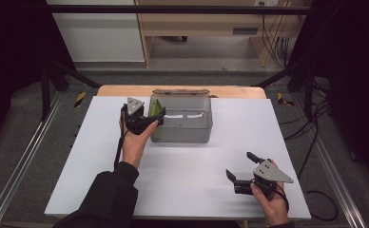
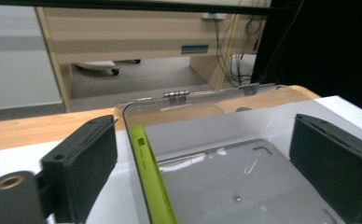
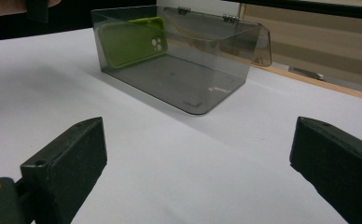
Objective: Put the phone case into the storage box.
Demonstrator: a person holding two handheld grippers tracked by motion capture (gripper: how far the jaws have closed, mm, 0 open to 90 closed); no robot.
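Observation:
A clear grey plastic box (image 1: 182, 134) stands at the middle back of the white table, its hinged lid folded open behind it. A lime-green phone case (image 1: 155, 108) stands on edge inside, leaning against the box's left wall. My left gripper (image 1: 158, 118) is open at the box's left end. In the left gripper view the box wall (image 2: 202, 100) and the green case (image 2: 153, 182) lie between the wide jaws of that gripper (image 2: 207, 172), untouched. My right gripper (image 1: 239, 165) is open and empty low at the front right. In its view the gripper (image 3: 198, 172) faces the box (image 3: 216, 60) and case (image 3: 132, 44).
The white table top (image 1: 187, 180) has a wooden strip (image 1: 125, 90) along its far edge. Black frame bars rise at both back corners. Cables (image 1: 315, 142) hang off the right side. A wooden desk (image 1: 197, 23) stands on the floor beyond.

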